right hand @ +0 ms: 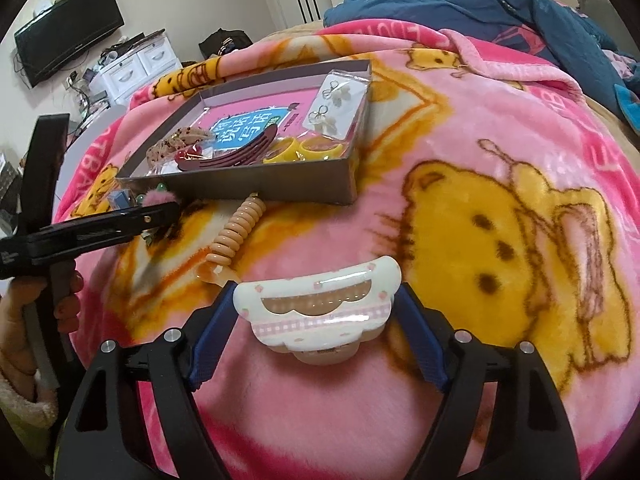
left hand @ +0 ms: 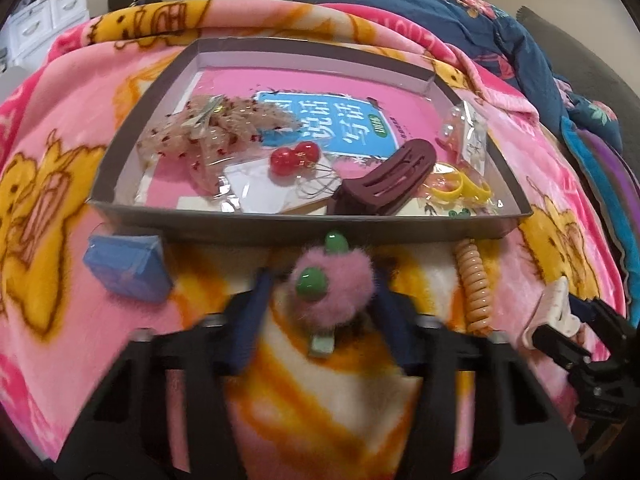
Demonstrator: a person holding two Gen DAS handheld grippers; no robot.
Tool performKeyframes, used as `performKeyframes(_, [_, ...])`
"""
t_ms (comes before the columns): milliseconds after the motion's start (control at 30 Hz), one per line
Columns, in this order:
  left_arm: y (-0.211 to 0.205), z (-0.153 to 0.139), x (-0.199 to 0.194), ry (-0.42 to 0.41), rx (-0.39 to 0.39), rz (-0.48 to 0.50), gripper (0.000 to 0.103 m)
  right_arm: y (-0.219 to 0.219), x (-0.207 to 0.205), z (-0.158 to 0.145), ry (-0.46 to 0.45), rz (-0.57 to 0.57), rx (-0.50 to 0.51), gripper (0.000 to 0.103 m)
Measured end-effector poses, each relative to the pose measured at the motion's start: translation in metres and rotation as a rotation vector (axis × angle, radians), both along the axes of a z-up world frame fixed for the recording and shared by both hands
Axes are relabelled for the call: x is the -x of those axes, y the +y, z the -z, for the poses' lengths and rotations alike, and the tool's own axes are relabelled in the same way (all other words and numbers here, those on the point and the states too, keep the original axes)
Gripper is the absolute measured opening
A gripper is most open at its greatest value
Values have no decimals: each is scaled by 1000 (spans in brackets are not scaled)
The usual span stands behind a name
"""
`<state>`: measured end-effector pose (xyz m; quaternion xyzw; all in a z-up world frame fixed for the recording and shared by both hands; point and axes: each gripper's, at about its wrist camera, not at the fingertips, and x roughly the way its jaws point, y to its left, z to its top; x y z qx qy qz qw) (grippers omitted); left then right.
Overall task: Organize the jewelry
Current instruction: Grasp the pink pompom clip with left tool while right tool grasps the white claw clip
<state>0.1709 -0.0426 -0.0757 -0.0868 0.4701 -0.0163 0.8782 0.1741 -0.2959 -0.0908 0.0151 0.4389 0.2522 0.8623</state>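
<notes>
A grey cardboard tray (left hand: 304,226) lies on the pink blanket and holds jewelry: a dark red hair claw (left hand: 384,184), red cherry beads (left hand: 294,157), yellow rings (left hand: 460,188), a speckled scrunchie (left hand: 200,132) and carded earrings (right hand: 338,104). My left gripper (left hand: 320,280) is shut on a pink fuzzy hair clip (left hand: 332,284) with green beads, just in front of the tray's near wall. My right gripper (right hand: 316,312) is shut on a white and pink hair claw (right hand: 316,304), right of the tray's front. The tray also shows in the right wrist view (right hand: 280,190).
A blue box (left hand: 128,268) lies on the blanket left of my left gripper. A peach spiral hair tie (left hand: 474,288) lies between the grippers, also in the right wrist view (right hand: 236,236). A dark blue quilt (left hand: 460,12) is piled behind the tray.
</notes>
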Motion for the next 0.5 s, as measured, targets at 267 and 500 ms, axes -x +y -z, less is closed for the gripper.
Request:
performKeyframes(267, [8,-14,22,-42,32,8,22,-7,4,-18,-26,10,-31,77])
performKeyframes(500, [23,-35,41,-86,34,-21,22,7,9,-31,-49,-31,-42,77])
